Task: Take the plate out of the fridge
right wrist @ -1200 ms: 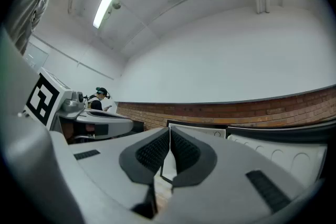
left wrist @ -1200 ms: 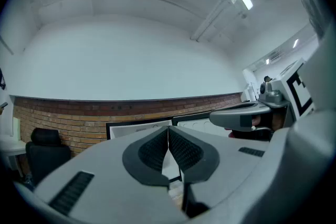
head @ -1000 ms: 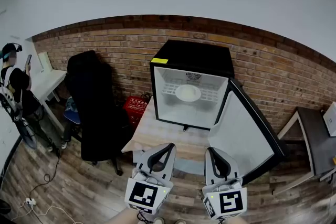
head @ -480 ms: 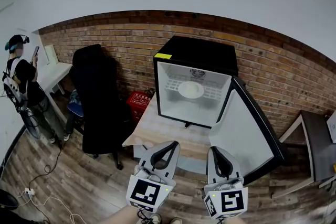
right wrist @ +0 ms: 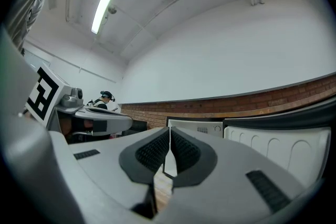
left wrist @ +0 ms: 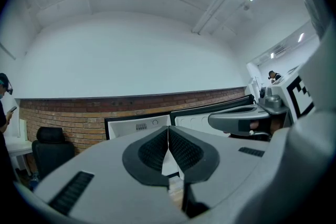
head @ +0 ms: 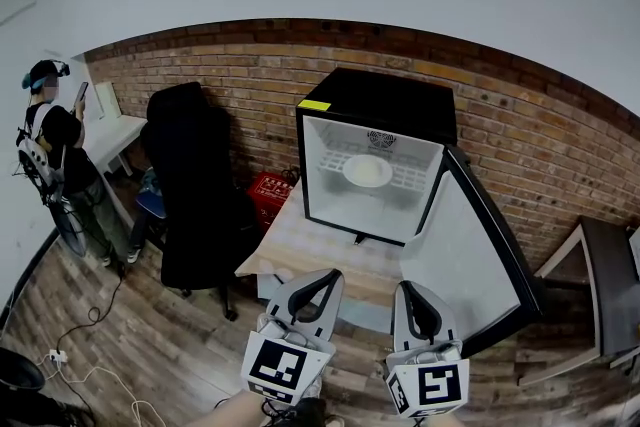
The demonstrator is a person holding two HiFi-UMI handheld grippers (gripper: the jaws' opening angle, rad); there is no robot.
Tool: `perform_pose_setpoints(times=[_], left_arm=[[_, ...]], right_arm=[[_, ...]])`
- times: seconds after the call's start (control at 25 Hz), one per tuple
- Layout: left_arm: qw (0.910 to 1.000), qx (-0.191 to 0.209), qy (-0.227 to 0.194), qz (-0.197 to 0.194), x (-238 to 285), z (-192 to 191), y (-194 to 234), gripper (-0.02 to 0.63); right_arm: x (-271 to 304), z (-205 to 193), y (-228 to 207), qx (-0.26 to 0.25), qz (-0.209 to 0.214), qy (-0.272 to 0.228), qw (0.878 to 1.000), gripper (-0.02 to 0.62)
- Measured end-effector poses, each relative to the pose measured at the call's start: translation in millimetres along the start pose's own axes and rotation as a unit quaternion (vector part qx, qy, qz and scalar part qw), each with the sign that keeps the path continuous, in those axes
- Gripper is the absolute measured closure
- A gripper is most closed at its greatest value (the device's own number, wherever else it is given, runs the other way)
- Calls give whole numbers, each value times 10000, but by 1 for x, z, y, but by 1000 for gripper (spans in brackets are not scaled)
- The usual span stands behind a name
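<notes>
White plate sits inside open black mini fridge; my left gripper, right gripper both closed, empty.

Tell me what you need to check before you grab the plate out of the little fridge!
1. Fridge door open: ok. It is swung wide to the right.
2. Plate in sight: ok. It lies on the white shelf inside the fridge.
3. Other things on that shelf in the way: ok, none show.
4. Jaws ready to take it: not ok. The left gripper and the right gripper are both shut, with nothing between the jaws.
5. Grippers near the plate: not ok. Both hang in front of the table, well short of the fridge.
6. Anything on the plate: cannot tell, too small to see.
</notes>
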State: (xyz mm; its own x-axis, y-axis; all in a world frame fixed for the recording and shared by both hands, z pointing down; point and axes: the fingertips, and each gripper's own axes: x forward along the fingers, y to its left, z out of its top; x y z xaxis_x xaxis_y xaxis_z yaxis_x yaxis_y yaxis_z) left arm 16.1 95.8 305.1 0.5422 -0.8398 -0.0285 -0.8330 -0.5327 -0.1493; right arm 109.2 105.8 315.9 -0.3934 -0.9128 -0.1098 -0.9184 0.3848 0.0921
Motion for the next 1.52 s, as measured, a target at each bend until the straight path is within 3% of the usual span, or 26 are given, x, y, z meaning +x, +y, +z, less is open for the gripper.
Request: perform_pose_setpoints(times=[0.16,0.8,1.52], left_arm=[[9999,110,-19,-10,9,-3,5,588],[9998,-97,155,28,88,-36,72,588],[9979,-193,287,-547,223,-52,149,588]], right_arm=[[11,-2,-6,13,-8,-15,10000,566],[107,-27,-32,-71,-28,138,9999,566],[252,-41,-93,-100,-510,255,9983,566]])
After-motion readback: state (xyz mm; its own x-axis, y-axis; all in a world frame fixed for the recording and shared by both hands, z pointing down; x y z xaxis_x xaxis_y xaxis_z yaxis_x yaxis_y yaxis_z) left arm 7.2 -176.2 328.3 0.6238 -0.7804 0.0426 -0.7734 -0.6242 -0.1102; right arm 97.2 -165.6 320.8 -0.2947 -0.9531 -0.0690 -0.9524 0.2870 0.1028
